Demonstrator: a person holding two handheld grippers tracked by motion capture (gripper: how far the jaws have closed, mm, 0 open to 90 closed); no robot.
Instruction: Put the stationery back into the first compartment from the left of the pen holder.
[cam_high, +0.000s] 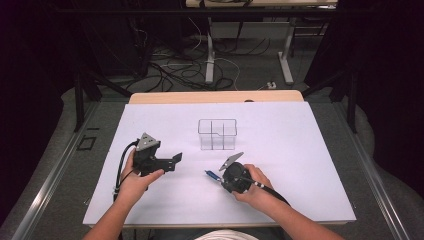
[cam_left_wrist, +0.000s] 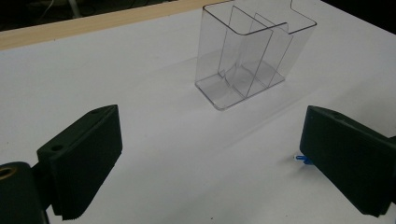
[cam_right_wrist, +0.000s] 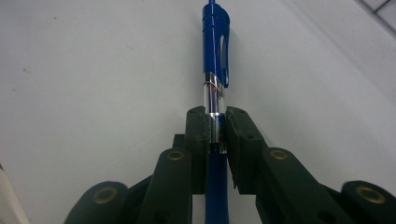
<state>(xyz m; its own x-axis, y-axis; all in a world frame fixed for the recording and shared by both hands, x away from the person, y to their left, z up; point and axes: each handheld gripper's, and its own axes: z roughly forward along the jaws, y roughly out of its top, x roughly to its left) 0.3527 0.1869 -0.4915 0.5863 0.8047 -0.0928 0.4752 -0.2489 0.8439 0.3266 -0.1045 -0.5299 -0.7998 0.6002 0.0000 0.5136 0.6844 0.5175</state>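
The white surface (cam_high: 300, 150) spreads wide under both hands. Towards its far middle stands a clear plastic organizer (cam_high: 217, 134), upright, split into compartments. On the near left, the left claw (cam_high: 176, 159) rests with its jaws spread wide apart, nothing between them. Beside it to the right, the right claw (cam_right_wrist: 217, 135) is clamped tight on a blue pen (cam_right_wrist: 215, 56), whose clip end pokes out past the jaws, low over the surface.

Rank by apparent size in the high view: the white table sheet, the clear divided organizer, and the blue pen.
1. White table sheet, by far the largest.
2. Clear divided organizer.
3. Blue pen, smallest; just a short end juts from the right gripper, so its full length is hidden.
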